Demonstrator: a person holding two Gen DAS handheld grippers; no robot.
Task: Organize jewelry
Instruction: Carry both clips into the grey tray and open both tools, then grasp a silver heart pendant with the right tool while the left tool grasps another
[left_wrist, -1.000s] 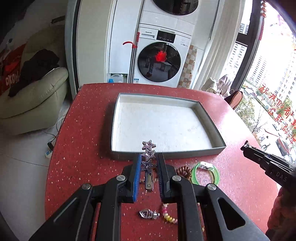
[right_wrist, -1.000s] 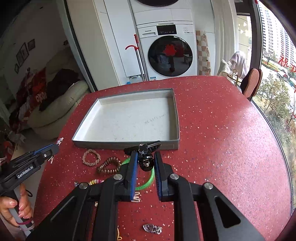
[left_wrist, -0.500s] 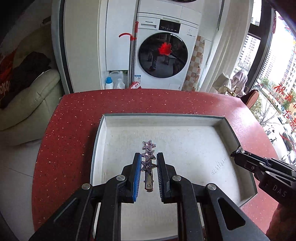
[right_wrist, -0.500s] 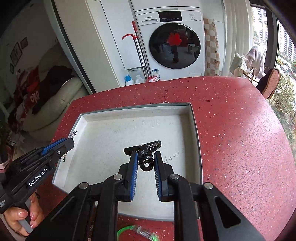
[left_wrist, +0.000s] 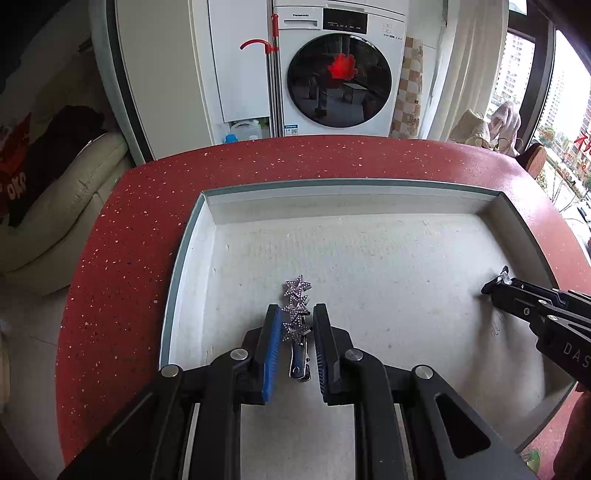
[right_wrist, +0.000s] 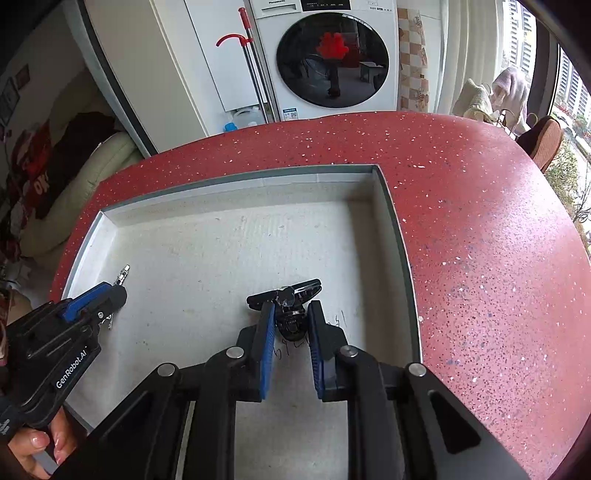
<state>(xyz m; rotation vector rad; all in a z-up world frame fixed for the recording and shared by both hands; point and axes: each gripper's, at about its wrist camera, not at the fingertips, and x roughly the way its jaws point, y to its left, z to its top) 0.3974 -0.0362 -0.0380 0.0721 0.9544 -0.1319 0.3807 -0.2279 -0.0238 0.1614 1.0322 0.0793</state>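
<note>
Both tools over the tray (left_wrist: 192, 254), each carrying one clip. Step in hand, by the look of it: set both clips down on the tray floor.

Left tool (left_wrist: 294, 321): clamped on the star hair clip (left_wrist: 295, 299). Pads pinching the rear star and the clip body; two stars sticking out past the tips, pointing toward the far wall of the tray. Clip tail hanging down between the jaws. Tip near the left wall, front half of the tray. Contact with the floor: cannot tell.

Right tool (right_wrist: 290, 317): clamped on the black claw clip (right_wrist: 286, 295). Spring end held between the pads, claw arms spread crosswise just beyond the tips. Located right half of the tray, near the right wall (right_wrist: 399, 236), over the handwriting on the floor. Grip looks slightly loose on the left side; hard to judge.

How to do it well:
- Lower until each clip nearly touches the floor before letting go; avoids bounce and skid on the hard liner.
- Keep the two drop spots well apart, as now: star clip left, claw clip right. No tangling.
- Spread jaws fully, then lift straight back along the tool axis; star points could snag a pad on a sideways exit.
- Lay the star clip flat, stars up; keep clear of the wall so it doesn't lean.
- Keep both tools clear of each other on retreat.

Red tabletop (right_wrist: 480, 221) right of the tray bare in these views.
</note>
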